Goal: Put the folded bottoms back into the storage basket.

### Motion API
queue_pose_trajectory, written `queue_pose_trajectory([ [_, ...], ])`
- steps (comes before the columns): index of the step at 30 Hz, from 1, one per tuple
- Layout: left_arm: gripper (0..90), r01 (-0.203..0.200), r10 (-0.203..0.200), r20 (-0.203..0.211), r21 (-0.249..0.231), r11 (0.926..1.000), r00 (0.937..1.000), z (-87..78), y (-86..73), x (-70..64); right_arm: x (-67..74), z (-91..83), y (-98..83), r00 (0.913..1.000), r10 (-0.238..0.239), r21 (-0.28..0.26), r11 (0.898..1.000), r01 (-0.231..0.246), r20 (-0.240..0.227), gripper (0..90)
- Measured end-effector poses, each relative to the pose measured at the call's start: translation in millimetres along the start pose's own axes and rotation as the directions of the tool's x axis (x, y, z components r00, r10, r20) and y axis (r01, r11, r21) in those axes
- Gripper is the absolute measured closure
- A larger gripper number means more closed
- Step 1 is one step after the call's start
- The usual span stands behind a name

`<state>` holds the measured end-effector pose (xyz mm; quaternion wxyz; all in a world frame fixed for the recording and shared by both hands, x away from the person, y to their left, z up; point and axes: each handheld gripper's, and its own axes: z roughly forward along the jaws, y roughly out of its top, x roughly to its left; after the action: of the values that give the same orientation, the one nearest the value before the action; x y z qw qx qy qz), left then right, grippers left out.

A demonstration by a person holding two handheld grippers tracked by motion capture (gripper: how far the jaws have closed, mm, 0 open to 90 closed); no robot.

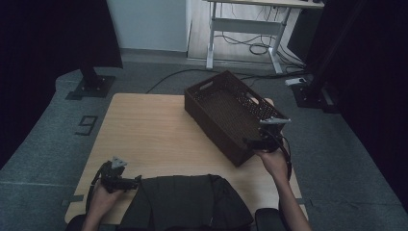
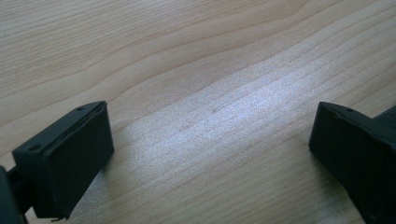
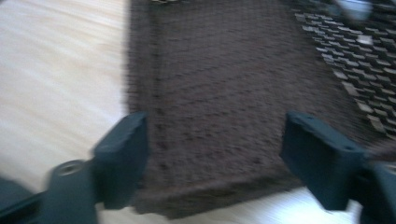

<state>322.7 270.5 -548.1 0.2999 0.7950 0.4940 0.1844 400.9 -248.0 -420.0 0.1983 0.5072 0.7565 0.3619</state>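
Dark garment (image 1: 185, 202): closest to the high camera, spread over the near table edge between the two forearms, rumpled and flat.
Left gripper (image 1: 117, 179): low at the near left corner of the table, just left of the garment, held in the person's left hand (image 1: 102, 197).
Left jaws: standing wide apart in the left gripper view, both black pads (image 2: 70, 163) clear, bare wood grain between them and nothing gripped.
Table (image 1: 144, 130): light wood, with a soft sheen of light across the grain in the left gripper view (image 2: 210, 93).
Basket (image 1: 226, 113): dark brown perforated crate on the far right part of the table, set at an angle, its near corner pointing toward the person; one cut-out handle shows on its far end wall.
Right gripper (image 1: 257, 143): up at the basket's near right corner, held in the right hand (image 1: 274, 161), a grey plate on top.
Right jaws: spread wide in the right gripper view, pads (image 3: 123, 156) parted on either side of the basket's near end (image 3: 224, 107); that picture is blurred, and nothing is pinched between them.
Basket inside: the mesh floor looks bare from the high view; the right wall's holes show in the right gripper view.
Background: grey carpet floor (image 1: 53, 130) and a white-legged desk (image 1: 250, 24) with cables beneath.
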Motion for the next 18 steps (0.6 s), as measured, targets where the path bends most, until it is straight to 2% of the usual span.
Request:
queue_pose_trajectory([
  [1, 0.0, 0.0, 0.0, 0.0, 0.0, 1.0, 1.0, 0.0, 0.0, 0.0, -0.2, 0.8, -1.2, 0.9994, 0.004, 0.004, 1.0, -0.004, 0.035, 12.1],
  [4, 0.0, 0.0, 0.0, -0.001, -0.001, 1.0, 1.0, 0.0, 0.0, 0.0, 2.1, 5.0, -7.6, 0.9931, -0.007, 0.032, 0.999, 0.003, 0.117, 12.1],
  [6, 0.0, 0.0, 0.0, -0.001, -0.001, 1.0, 1.0, 0.0, 0.0, -0.1, 3.4, 6.8, -11.4, 0.9885, -0.019, 0.056, 0.998, 0.01, 0.15, 12.0],
  [9, 0.0, 0.0, 0.0, 0.001, 0.0, 1.0, 1.0, 0.0, 0.0, 0.0, 1.8, 6.8, -14.7, 0.9906, 0.009, 0.049, 0.999, -0.015, 0.136, 12.0],
  [10, 0.0, 0.0, 0.0, -0.001, -0.001, 1.0, 1.0, 0.1, 0.0, 0.0, -1.7, 5.9, -17.6, 0.9922, 0.041, 0.04, 0.998, -0.046, 0.117, 12.0],
  [12, 0.0, 0.0, 0.0, 0.0, 0.0, 1.0, 1.0, 0.0, 0.0, 0.0, -5.0, 5.6, -19.2, 0.9929, 0.062, 0.041, 0.997, -0.067, 0.102, 12.0],
  [16, 0.0, 0.0, 0.0, 0.0, 0.0, 1.0, 1.0, 0.0, 0.0, 0.0, -11.6, 3.5, -22.9, 0.9894, 0.112, 0.051, 0.992, -0.117, 0.092, 13.6],
  [18, 0.0, 0.0, 0.0, 0.001, 0.0, 1.0, 1.0, -0.1, -0.1, -0.1, -15.8, 2.2, -25.0, 0.987, 0.135, 0.06, 0.988, -0.141, 0.086, 17.6],
])
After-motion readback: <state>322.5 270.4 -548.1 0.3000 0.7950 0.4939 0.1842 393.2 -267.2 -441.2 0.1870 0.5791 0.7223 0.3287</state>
